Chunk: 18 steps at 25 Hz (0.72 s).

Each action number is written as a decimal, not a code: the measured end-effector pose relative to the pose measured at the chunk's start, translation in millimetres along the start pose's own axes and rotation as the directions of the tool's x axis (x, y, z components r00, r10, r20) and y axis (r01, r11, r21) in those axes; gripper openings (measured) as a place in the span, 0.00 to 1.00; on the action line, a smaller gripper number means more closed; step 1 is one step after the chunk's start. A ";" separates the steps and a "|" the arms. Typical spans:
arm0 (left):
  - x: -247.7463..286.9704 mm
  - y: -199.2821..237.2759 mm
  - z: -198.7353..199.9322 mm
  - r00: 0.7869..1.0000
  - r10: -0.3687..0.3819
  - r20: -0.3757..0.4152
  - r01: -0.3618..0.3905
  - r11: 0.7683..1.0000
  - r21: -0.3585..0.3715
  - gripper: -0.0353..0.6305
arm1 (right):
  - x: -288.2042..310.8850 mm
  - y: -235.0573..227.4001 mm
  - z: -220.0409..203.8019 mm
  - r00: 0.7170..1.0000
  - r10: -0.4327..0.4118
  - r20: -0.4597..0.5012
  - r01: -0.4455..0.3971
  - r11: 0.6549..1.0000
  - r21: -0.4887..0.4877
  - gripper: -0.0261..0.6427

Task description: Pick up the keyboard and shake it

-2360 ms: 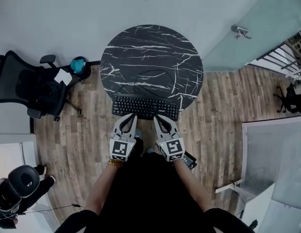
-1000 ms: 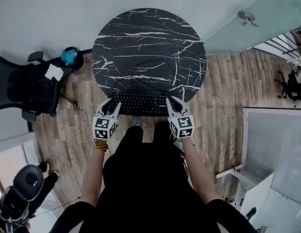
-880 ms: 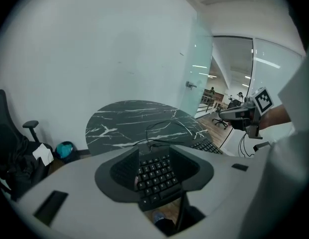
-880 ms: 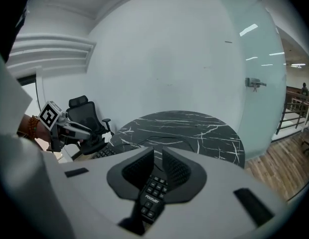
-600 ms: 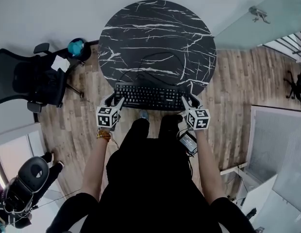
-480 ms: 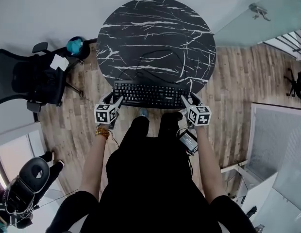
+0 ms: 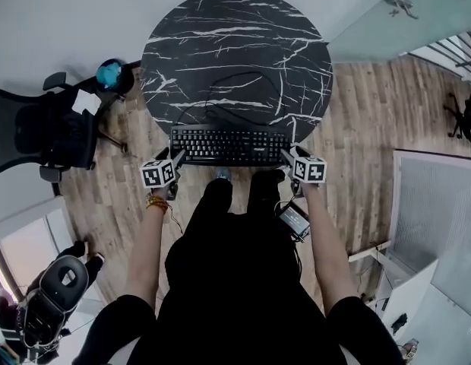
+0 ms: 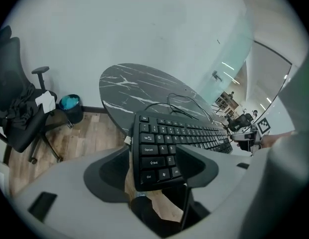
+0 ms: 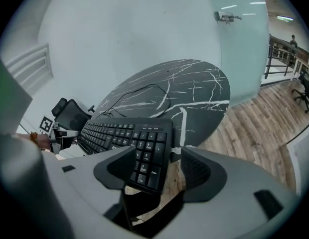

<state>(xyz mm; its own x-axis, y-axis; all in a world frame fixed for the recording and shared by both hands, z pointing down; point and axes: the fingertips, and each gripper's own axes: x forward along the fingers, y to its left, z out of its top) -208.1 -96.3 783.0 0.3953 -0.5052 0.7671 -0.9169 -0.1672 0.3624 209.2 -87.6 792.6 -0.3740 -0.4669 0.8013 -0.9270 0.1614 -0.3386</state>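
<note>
Shifting outward and down since earlier, now straddling both ends of the black keyboard [image 7: 228, 144] with the left gripper [image 7: 173, 158] and right gripper [image 7: 289, 155], jaws just opening wide, pinching nothing. Lying flat at the round marble table's [image 7: 235, 44] near edge, cable [image 7: 243, 90] trailing toward the table's centre. Seemingly lining up the pick-up; next, needing an even squeeze on both ends before lifting.

Head view: high above the person, facing steeply down. Round black white-veined marble table [image 7: 235, 44] at top, long black keyboard [image 7: 229, 144] mid-frame, both small and far.

Left gripper view: low, close at the keyboard's left end, over the left gripper [image 8: 152, 166], facing along the keys.

Right gripper view: mirrored at the right end, over the right gripper [image 9: 167, 171].

All three views share the keyboard and tabletop.
</note>
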 end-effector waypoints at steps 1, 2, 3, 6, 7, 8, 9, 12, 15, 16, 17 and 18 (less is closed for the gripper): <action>1.3 -1.0 -0.8 1.000 -0.005 -0.002 0.005 1.000 -0.007 0.47 | 2.4 -1.5 -2.5 1.000 -0.002 -0.010 0.002 1.000 0.012 0.42; 2.4 -2.2 -1.4 1.000 -0.008 -0.003 0.008 1.000 -0.010 0.47 | 3.8 -2.5 -4.5 1.000 -0.001 -0.018 0.002 1.000 0.024 0.43; 3.7 -2.8 -2.0 1.000 -0.009 -0.007 0.009 1.000 -0.010 0.47 | 4.9 -2.8 -6.0 1.000 0.004 -0.025 -0.003 0.999 0.040 0.43; 8.9 -2.7 -3.8 1.000 -0.017 -0.021 0.017 1.000 -0.019 0.48 | 9.4 -1.5 -11.8 0.998 0.038 -0.041 -0.032 0.993 0.118 0.43; 10.5 -2.2 -4.1 1.000 -0.019 -0.023 0.019 0.999 -0.028 0.48 | 11.1 -1.0 -14.0 0.998 0.045 -0.050 -0.038 0.990 0.138 0.43; 11.9 -0.8 -4.1 1.000 -0.020 -0.022 0.019 0.999 -0.041 0.48 | 13.1 -0.5 -15.9 0.997 0.050 -0.061 -0.040 0.988 0.150 0.43; 13.0 1.4 -4.2 1.000 -0.016 -0.019 0.015 0.998 -0.058 0.48 | 15.3 0.4 -17.6 0.996 0.054 -0.071 -0.042 0.987 0.157 0.43; 14.4 4.7 -2.2 1.000 -0.014 -0.010 0.013 0.995 -0.097 0.48 | 21.0 3.5 -19.9 0.994 0.071 -0.082 -0.056 0.982 0.179 0.43; 17.7 3.3 -4.0 0.999 -0.025 -0.025 0.022 0.993 -0.113 0.48 | 21.7 1.7 -20.3 0.994 0.078 -0.083 -0.060 0.979 0.195 0.43; 18.8 2.6 -4.9 0.999 -0.029 -0.031 0.026 0.993 -0.116 0.48 | 21.4 0.7 -21.0 0.993 0.077 -0.086 -0.059 0.978 0.202 0.43; 19.3 2.2 -5.3 0.999 -0.031 -0.034 0.027 0.993 -0.117 0.48 | 21.6 0.2 -21.8 0.993 0.077 -0.090 -0.056 0.976 0.212 0.43; 19.2 2.3 -5.2 0.999 -0.031 -0.036 0.027 0.993 -0.118 0.48 | 22.3 0.2 -22.7 0.993 0.075 -0.095 -0.053 0.973 0.223 0.43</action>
<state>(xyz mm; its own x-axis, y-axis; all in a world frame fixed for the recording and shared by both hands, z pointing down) -202.3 -102.0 801.3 0.4256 -0.4690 0.7739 -0.8931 -0.0800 0.4427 200.0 -78.3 821.6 -0.4438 -0.3692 0.8165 -0.8762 -0.0121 -0.4817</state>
